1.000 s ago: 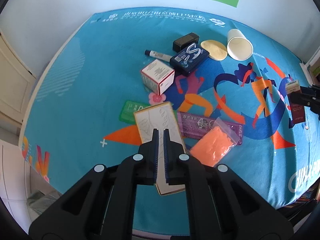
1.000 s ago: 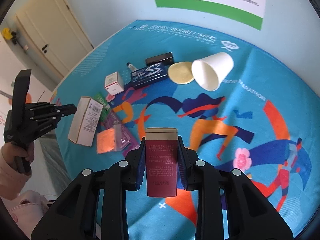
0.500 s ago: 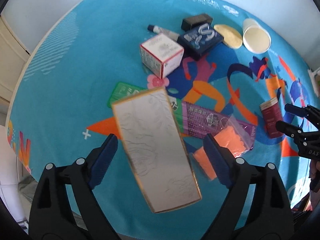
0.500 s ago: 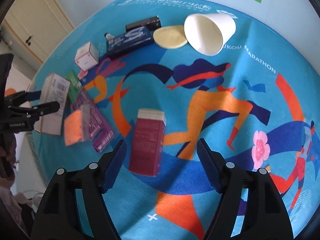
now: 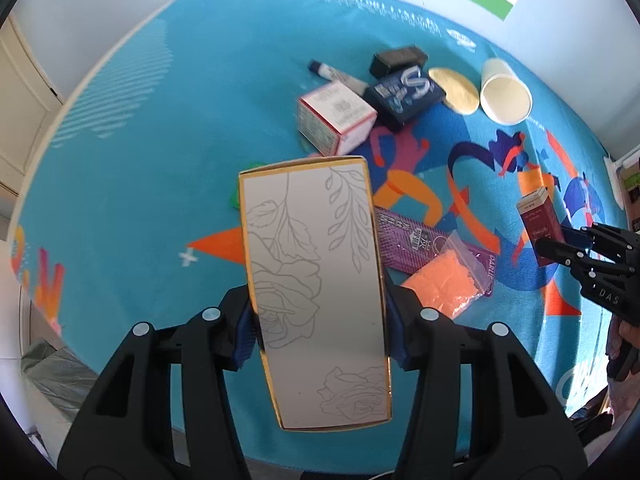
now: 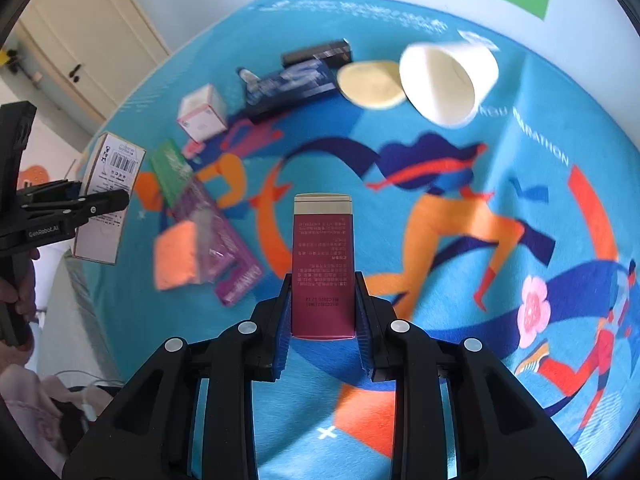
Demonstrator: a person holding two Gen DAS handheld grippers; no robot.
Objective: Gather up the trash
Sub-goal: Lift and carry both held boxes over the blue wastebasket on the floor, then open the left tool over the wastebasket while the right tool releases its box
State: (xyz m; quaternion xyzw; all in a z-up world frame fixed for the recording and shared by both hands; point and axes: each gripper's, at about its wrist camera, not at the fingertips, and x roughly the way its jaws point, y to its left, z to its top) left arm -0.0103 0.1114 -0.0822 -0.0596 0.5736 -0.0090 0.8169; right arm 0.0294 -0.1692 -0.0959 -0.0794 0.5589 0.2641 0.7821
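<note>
A tall white box with a gold rim and flower line drawings (image 5: 312, 280) stands between the fingers of my left gripper (image 5: 320, 316). Its jaws are closing, and the blue pads press the box's two long sides. From the right wrist view the same box (image 6: 110, 184) shows its barcode side in the left gripper (image 6: 100, 202). A slim maroon box with a beige top (image 6: 322, 256) sits between the closing jaws of my right gripper (image 6: 323, 296), pads touching both sides. In the left wrist view this maroon box (image 5: 538, 220) is at the right.
On the blue printed cloth (image 5: 140, 140) lie a tipped paper cup (image 6: 448, 80), a round yellow pad (image 6: 370, 84), a dark blue box (image 6: 292, 84), a black box (image 5: 398, 58), a small white-pink box (image 5: 336, 120), a purple packet (image 5: 424, 240), an orange bag (image 5: 444, 284) and a green packet (image 6: 172, 170). A door (image 6: 92, 36) stands left.
Both grippers let their boxes go onto the cloth, opened wide, and have closed on them again. The left one now grips the white box across its broad face instead of its thin edge.
</note>
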